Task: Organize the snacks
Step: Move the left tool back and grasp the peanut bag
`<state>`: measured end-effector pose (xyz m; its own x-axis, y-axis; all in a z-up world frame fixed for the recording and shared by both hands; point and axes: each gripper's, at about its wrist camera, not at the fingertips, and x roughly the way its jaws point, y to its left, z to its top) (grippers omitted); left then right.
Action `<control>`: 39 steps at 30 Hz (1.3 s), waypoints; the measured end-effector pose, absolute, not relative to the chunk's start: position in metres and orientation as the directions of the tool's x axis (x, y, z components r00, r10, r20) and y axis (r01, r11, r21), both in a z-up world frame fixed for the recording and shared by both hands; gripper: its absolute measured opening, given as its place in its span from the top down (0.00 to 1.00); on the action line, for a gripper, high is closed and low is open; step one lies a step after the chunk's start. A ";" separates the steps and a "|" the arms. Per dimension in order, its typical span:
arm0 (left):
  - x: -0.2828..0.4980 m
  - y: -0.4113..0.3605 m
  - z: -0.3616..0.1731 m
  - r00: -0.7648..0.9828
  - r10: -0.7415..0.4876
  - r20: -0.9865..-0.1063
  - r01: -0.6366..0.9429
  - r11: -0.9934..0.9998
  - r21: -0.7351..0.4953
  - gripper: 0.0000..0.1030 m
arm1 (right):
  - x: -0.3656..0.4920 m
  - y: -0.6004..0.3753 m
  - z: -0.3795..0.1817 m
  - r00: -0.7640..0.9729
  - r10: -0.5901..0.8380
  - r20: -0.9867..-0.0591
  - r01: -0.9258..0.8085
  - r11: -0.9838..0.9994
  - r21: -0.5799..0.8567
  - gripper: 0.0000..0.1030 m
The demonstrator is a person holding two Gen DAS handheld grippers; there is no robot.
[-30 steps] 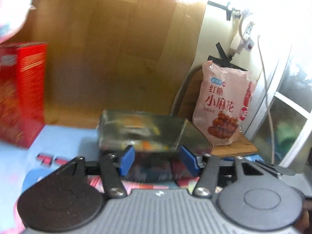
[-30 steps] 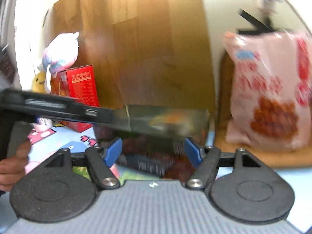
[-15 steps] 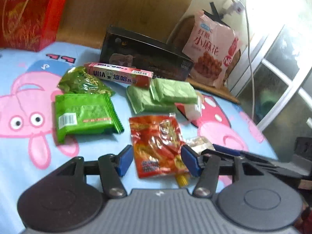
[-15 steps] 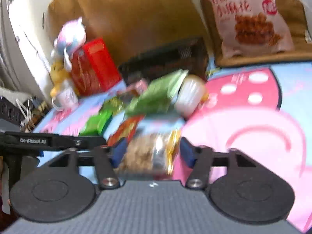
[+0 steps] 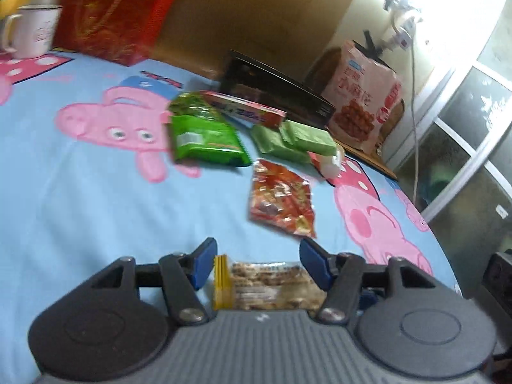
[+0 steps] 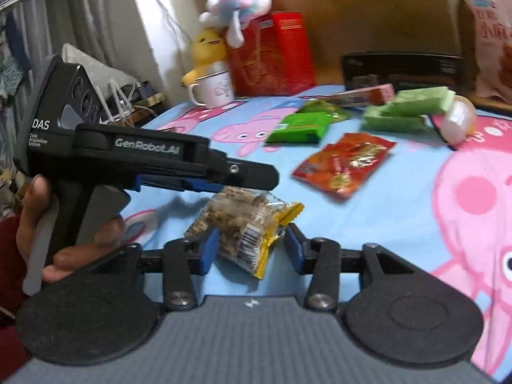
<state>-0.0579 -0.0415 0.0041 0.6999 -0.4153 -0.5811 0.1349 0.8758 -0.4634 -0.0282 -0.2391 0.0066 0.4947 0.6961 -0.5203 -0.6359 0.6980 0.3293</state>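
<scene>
Several snacks lie on a blue cartoon-pig cloth (image 5: 80, 198). A clear nut bar packet with yellow ends (image 5: 268, 283) (image 6: 243, 224) lies nearest, between the open fingers of both grippers. My left gripper (image 5: 257, 264) is open around it; its body also shows in the right wrist view (image 6: 160, 163). My right gripper (image 6: 251, 249) is open at the packet's other end. Beyond lie a red packet (image 5: 281, 201) (image 6: 345, 163), a green packet (image 5: 204, 140) (image 6: 300, 126), pale green packs (image 5: 294, 140) (image 6: 409, 108), a long pink box (image 5: 246, 112) and a black box (image 5: 275, 91) (image 6: 403, 67).
A red carton (image 5: 118, 12) (image 6: 272, 54), a white mug (image 5: 28, 32) (image 6: 214, 91) and plush toys (image 6: 236, 16) stand at the back left. A large pink snack bag (image 5: 361, 96) leans at the back right by a window. A round pale capsule (image 6: 457, 120) lies by the green packs.
Both grippers have drawn back and tilted down from the black box to the near side of the cloth. The nut bar packet now lies between the fingers of both.
</scene>
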 end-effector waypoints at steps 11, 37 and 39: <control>-0.075 -0.036 0.011 0.736 -0.143 -0.662 -0.020 0.973 -0.232 0.40 | -0.041 -0.259 0.001 0.597 0.644 -0.478 -0.584 0.758 0.292 0.33; -0.093 -0.010 0.015 0.746 -0.126 -0.654 -0.002 0.982 -0.191 0.24 | -0.030 -0.405 0.064 0.938 0.231 -0.258 -0.215 0.972 0.089 0.00; -0.100 -0.004 0.018 0.753 -0.155 -0.639 0.021 0.977 -0.211 0.24 | -0.032 -0.404 0.070 0.919 0.270 -0.287 -0.270 0.962 0.039 0.01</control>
<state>-0.1002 -0.0042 0.0176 0.7533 -0.1546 -0.6392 0.0212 0.9772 -0.2113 -0.0320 -0.4035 0.0702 0.9190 0.2701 -0.2871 -0.2705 0.9619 0.0392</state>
